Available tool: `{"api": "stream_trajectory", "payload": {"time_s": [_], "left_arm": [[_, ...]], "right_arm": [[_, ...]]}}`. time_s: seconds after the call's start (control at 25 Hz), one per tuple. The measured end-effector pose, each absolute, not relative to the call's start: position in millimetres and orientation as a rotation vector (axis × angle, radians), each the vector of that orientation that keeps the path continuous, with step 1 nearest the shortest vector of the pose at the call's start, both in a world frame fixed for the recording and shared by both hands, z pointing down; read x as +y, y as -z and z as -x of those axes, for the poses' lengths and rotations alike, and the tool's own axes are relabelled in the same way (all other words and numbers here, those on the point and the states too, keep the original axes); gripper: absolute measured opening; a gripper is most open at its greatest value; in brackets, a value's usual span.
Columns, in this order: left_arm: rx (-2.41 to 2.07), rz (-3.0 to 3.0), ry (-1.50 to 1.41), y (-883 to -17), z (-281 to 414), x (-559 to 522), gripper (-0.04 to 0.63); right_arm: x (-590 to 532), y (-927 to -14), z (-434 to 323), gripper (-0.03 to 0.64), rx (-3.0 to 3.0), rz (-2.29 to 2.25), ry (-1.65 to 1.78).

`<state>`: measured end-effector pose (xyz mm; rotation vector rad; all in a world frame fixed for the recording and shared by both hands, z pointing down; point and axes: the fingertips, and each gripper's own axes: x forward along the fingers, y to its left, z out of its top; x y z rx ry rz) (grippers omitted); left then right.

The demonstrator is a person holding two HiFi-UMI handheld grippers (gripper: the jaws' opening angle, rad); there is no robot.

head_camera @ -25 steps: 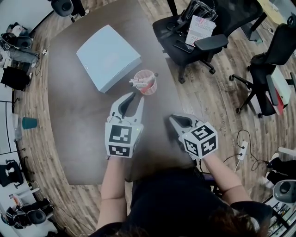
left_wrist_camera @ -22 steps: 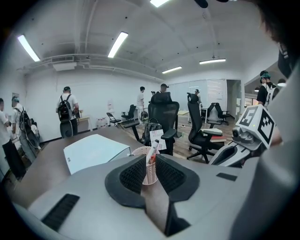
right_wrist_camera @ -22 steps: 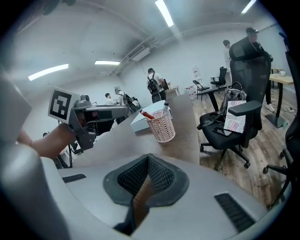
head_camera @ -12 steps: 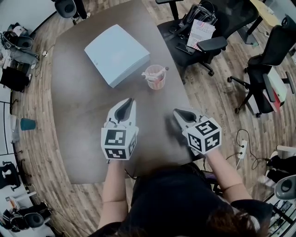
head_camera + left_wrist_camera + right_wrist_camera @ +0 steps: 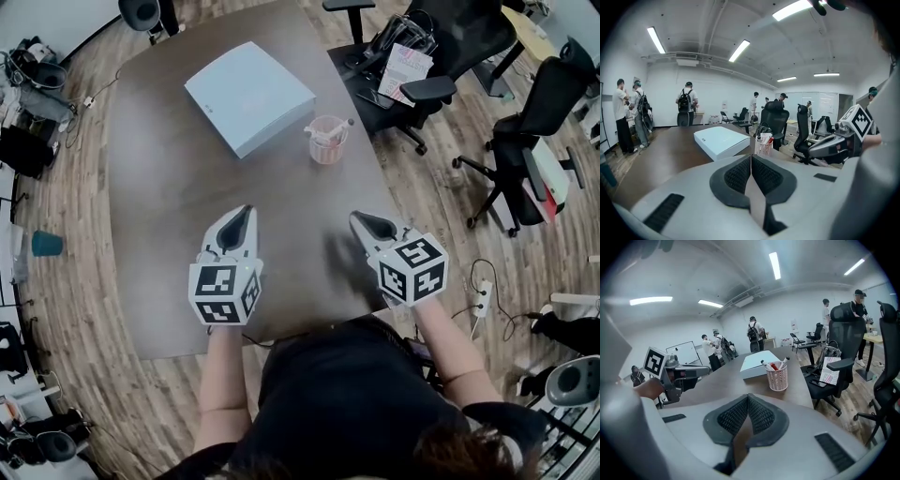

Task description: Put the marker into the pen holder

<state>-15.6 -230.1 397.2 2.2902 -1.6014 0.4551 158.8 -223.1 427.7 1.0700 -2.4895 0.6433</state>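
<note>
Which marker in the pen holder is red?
In the right gripper view, the middle marker, sitting low in the pen holder; the left marker and right marker are white with dark caps.

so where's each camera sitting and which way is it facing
Head view: on the person's head, facing steeply down at the table; shows both forearms, left hand-held gripper and right hand-held gripper.
Left gripper view: on the left hand-held gripper, looking along its just-closed empty jaws to the white box and pen holder; right hand-held gripper at right.
Right gripper view: on the right hand-held gripper, looking along its shut jaws at the pen holder; left hand-held gripper at left.
Shared: all see the pen holder.
</note>
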Motion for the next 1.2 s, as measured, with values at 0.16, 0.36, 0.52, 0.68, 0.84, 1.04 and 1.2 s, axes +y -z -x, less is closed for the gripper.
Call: {"api": "stream_trajectory", "payload": {"time_s": [0.16, 0.36, 0.52, 0.68, 0.84, 1.04, 1.2], "left_arm": [[-1.615, -2.260, -0.458, -399.3, 28.0, -209.1, 0.032], [-1.614, -2.227, -0.453, -407.9, 36.3, -189.0, 0.032], [-1.621, -2.204, -0.449, -412.2, 42.0, -174.0, 0.032], [-1.641, -2.177, -0.438, -412.9, 48.7, -161.2, 0.031], [-1.657, -2.153, -0.432, -414.3, 54.8, -149.4, 0.031], [-1.657, -2.130, -0.424, -417.4, 57.6, -141.9, 0.031], [-1.666, -2.128, -0.420, -415.2, 56.7, -137.5, 0.031]], "right_arm": [[-214.4, -418.8, -154.5, 0.018, -2.494, -1.088, -0.621], [-207.5, -415.7, -149.1, 0.018, -2.490, -1.096, -0.599], [-200.5, -414.1, -142.5, 0.018, -2.494, -1.086, -0.585], [-194.0, -416.1, -135.2, 0.018, -2.500, -1.066, -0.589], [-189.1, -413.8, -128.9, 0.018, -2.513, -1.060, -0.577], [-187.8, -412.5, -127.9, 0.018, -2.514, -1.065, -0.570], [-185.5, -411.7, -128.1, 0.018, -2.520, -1.059, -0.569]]}}
